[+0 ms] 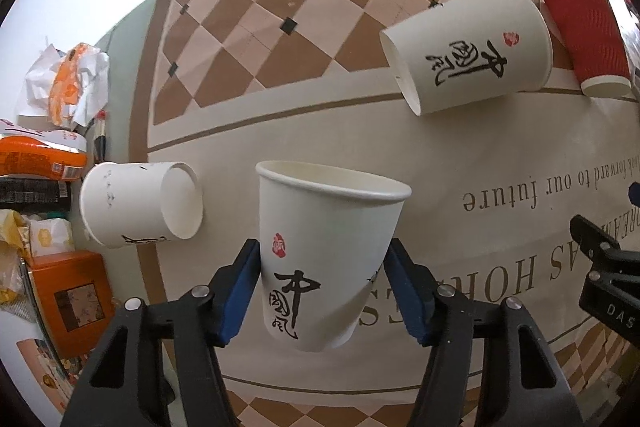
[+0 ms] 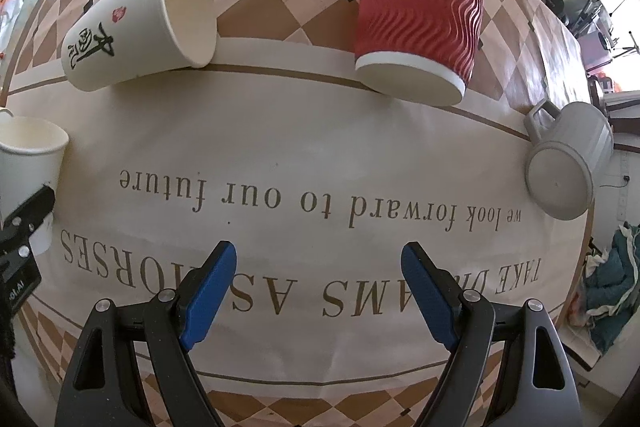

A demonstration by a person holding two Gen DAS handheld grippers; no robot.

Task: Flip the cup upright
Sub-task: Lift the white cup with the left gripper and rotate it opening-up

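**White cup held mouth-up in the left gripper**

The left gripper (image 1: 322, 287) has its two blue pads pressed against opposite sides of a white paper cup (image 1: 320, 259), which sits between them with its rim on top and its base lifted off the tablecloth (image 1: 460, 147). The cup leans slightly; its black calligraphy and red seal face the camera.

Ahead and to the left of this gripper, a second white cup (image 1: 140, 205) lies on its side, base toward the camera. Ahead and to the right, a third white cup (image 1: 468, 47) with the same calligraphy lies tipped over, and just beyond it a red ribbed cup (image 1: 580, 27) lies on its side as well. Far left of the gripper sits a clutter of orange boxes (image 1: 68, 303) and wrappers.

The right gripper (image 2: 318, 291) hangs over the printed lettering with its fingers spread wide, holding nothing. Ahead of it lies the red cup; to its far right, a grey mug (image 2: 568, 159) lies on its side.
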